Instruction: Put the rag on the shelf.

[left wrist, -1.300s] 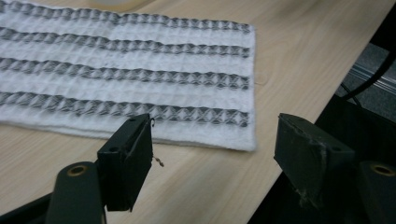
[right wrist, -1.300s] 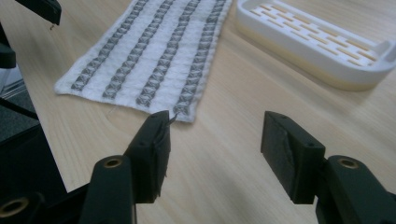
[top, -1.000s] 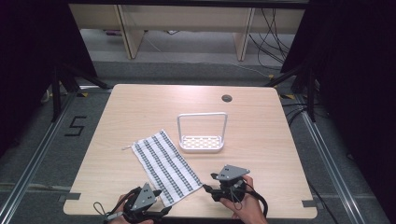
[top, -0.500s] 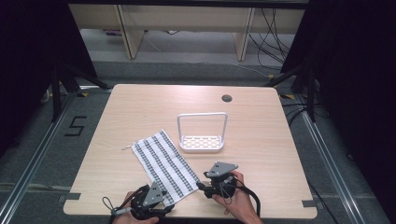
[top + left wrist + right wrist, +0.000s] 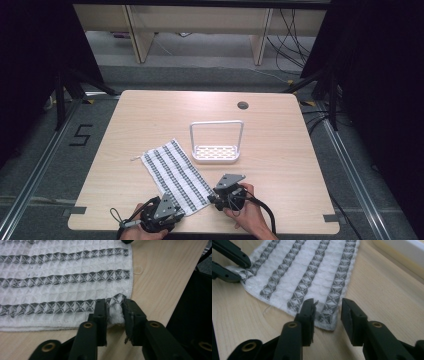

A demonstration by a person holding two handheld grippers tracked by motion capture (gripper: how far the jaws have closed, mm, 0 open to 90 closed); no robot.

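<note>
The wooden table (image 5: 150, 115) carries a white handled rack (image 5: 216, 145) near its middle. A striped waffle cloth (image 5: 175, 172) lies flat toward the near edge. The left gripper (image 5: 115, 312) has just closed, pinching the cloth's corner. The right gripper (image 5: 327, 311), closing too, straddles the other near corner, its pads not yet pressing.

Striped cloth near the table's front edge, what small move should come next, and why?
Probably close the right claw onto its corner of the striped cloth: its jaws have been closing but still straddle that corner with gaps, while the left claw already pinches the other corner.
</note>
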